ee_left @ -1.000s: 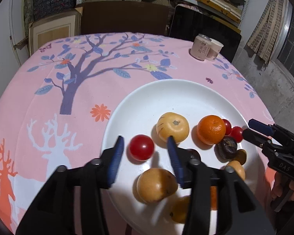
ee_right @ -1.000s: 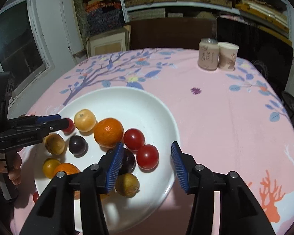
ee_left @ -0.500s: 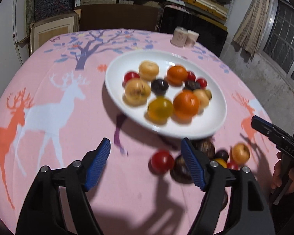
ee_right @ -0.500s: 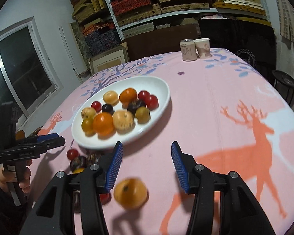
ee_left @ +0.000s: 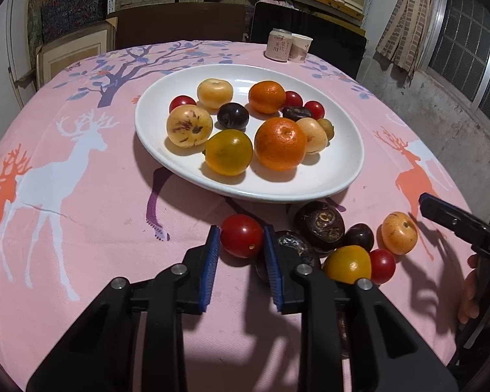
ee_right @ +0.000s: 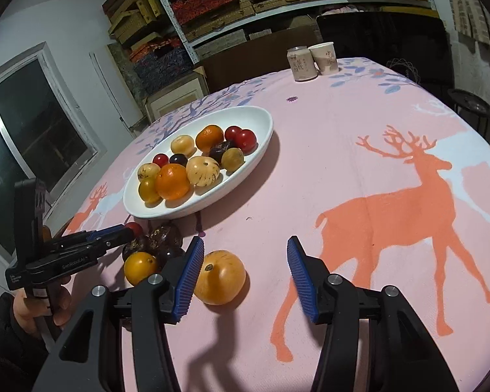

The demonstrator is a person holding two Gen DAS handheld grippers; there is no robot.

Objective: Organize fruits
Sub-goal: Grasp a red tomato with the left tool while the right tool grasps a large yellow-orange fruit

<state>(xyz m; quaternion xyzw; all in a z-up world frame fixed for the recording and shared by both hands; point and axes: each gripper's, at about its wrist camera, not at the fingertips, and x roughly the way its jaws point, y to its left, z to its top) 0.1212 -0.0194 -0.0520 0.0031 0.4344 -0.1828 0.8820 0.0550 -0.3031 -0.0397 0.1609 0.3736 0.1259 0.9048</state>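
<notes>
Left wrist view, nearest first: the left gripper (ee_left: 240,245) has its ribbed blue jaws on either side of a glossy red cherry tomato (ee_left: 241,236) on the bench; they look to be touching it, though I cannot tell whether they press. Just beside it lies a cluster only this view shows clearly: a wrinkled dark brown fruit (ee_left: 323,225), a small dark plum (ee_left: 359,236), a smooth yellow fruit (ee_left: 348,264), a second red tomato (ee_left: 382,266) and a pale orange persimmon (ee_left: 399,233). Beyond them sits the white oval plate (ee_left: 339,176), heaped with mandarins, speckled yellow fruit, plums and tomatoes.

From the right wrist camera, the right gripper (ee_right: 243,274) has its jaws wide apart, and the persimmon rests just inside the left jaw, touching nothing else. This view alone shows the large orange deer (ee_right: 401,209) printed on the pink cloth. Farthest off stand a can (ee_right: 300,64) and a paper cup (ee_right: 324,57), side by side.
</notes>
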